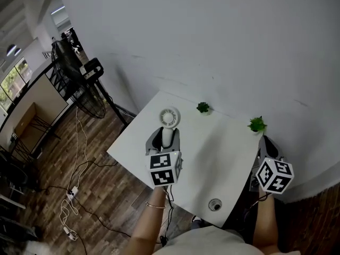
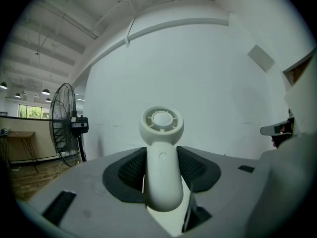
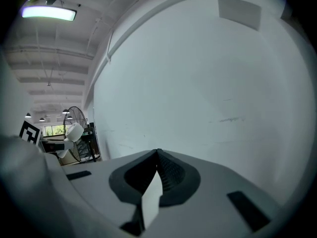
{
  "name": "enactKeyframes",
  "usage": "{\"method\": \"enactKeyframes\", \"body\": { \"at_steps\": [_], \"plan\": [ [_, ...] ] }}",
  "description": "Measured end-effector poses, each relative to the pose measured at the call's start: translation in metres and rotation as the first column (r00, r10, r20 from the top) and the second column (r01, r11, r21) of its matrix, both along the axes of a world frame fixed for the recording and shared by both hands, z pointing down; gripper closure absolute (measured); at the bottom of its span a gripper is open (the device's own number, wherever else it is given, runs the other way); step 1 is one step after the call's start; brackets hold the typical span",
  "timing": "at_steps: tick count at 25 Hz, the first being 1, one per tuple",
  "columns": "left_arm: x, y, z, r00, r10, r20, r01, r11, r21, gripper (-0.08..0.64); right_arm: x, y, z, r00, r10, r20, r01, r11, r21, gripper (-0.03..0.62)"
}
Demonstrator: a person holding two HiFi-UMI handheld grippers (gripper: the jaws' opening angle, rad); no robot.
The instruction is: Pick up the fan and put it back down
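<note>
L gripper (image 2: 161, 158) squeezes the little white fan (image 2: 161, 126) by its handle, up over the table (image 1: 212, 158). R gripper (image 3: 157, 156) is shut tight w/ nothing inside. The handle's smooth & round, so the fan could slip or tip over when set down.

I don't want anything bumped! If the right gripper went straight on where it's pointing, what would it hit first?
Probably the white wall. The right gripper, jaws together, faces only bare wall; the green plant seems to lie below its line, though depth is unclear.
</note>
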State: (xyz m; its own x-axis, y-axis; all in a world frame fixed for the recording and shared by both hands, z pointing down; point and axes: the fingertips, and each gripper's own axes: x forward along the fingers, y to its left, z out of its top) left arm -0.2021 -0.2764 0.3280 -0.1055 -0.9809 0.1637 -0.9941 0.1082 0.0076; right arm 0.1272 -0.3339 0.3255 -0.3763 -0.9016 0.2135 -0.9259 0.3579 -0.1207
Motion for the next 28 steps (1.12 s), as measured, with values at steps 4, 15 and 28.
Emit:
{"method": "enactKeyframes", "body": {
  "at_steps": [4,15,28],
  "plan": [
    [-0.015,0.009,0.008,1.000,-0.017,-0.006,0.017,1.000,-0.014,0.371,-0.006,0.003,0.007,1.000,0.002,0.005,-0.002,1.000,-0.015,0.591],
    [-0.020,0.006,0.054,0.999,0.045,-0.016,-0.047,0.991,-0.126,0.371,0.003,0.007,0.031,0.997,0.076,-0.006,-0.076,0.995,-0.072,0.591],
    [-0.010,-0.022,0.156,0.987,0.150,-0.052,-0.159,0.933,-0.323,0.371,0.014,-0.004,0.111,0.990,0.124,-0.074,-0.138,0.961,-0.242,0.591]
  ]
}}
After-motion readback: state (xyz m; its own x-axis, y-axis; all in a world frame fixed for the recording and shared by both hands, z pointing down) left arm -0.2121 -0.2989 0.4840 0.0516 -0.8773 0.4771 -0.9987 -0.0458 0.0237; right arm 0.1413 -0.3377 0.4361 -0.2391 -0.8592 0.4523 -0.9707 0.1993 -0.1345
